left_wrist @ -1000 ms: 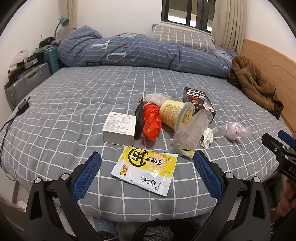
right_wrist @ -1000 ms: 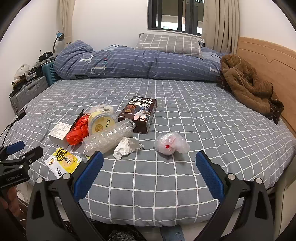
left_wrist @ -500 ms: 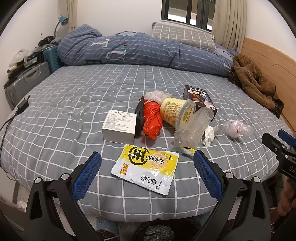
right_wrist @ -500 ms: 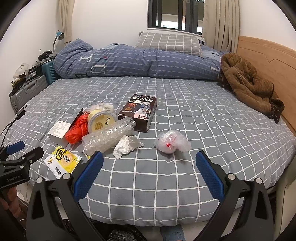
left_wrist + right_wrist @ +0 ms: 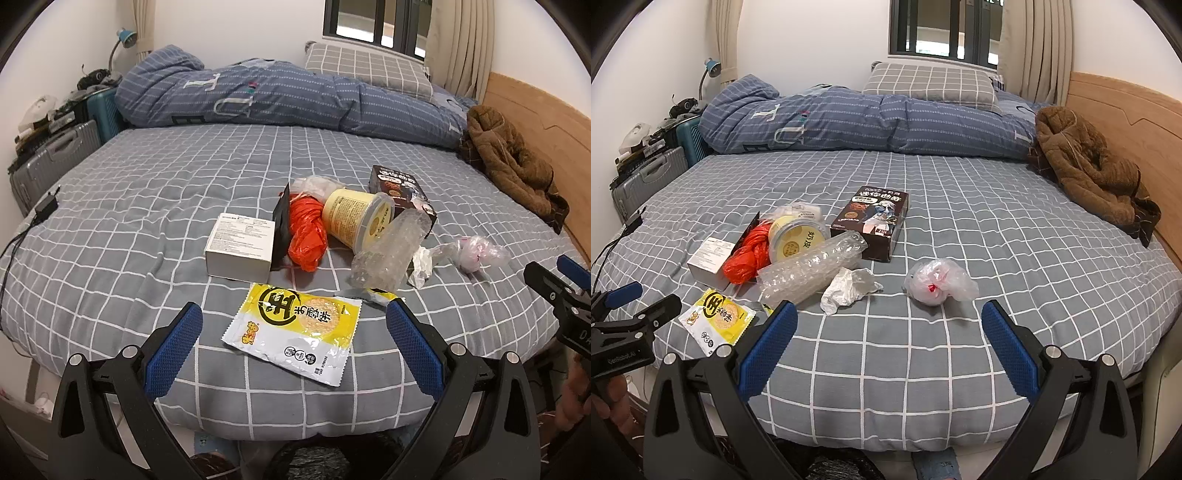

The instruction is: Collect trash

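A bed with a grey checked sheet fills both views, with a pile of trash lying near its front edge. Farthest left is a white box, flat on the sheet. Touching its right side is a crumpled orange bag, and against that a yellow tub lies on its side. In front of these a yellow snack packet lies flat, closest to the edge. Next comes a roll of clear bubble wrap, leaning against the tub, with a dark box behind it. A crumpled white tissue sits just right of the roll, then a small clear bag with something red inside, a little apart from the rest.

The left gripper hangs at the bed's edge over the snack packet, its blue tongs wide apart and empty. The right gripper hangs near the clear bag, tongs likewise wide apart, holding nothing. A brown jacket lies far right by the headboard.
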### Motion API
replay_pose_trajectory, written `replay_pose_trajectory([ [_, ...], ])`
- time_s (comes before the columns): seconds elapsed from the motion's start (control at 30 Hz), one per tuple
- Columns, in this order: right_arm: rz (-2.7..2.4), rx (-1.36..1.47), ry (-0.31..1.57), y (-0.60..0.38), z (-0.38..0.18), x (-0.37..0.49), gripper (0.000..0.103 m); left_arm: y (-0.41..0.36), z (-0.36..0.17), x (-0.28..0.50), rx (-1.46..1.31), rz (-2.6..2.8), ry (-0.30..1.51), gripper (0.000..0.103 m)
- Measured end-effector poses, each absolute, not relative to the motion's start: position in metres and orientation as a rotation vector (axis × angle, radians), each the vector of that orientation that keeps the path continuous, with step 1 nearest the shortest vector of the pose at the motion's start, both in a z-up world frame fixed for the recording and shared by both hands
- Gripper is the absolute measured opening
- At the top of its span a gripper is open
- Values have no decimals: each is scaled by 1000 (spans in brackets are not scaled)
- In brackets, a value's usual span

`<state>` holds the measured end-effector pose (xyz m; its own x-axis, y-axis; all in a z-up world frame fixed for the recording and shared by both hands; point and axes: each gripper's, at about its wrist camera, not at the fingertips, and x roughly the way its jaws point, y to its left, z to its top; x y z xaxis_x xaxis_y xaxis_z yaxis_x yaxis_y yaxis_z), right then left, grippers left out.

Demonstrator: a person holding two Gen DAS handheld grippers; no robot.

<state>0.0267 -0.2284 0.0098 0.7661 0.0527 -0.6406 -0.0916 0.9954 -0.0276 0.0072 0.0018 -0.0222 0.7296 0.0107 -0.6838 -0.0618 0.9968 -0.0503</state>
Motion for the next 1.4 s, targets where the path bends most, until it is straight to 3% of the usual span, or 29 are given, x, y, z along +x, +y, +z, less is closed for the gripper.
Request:
replay_pose_trajectory([
  [1.4,81,-56,690,-229,10,26,95,1,-21,7,-63,47,761,97],
])
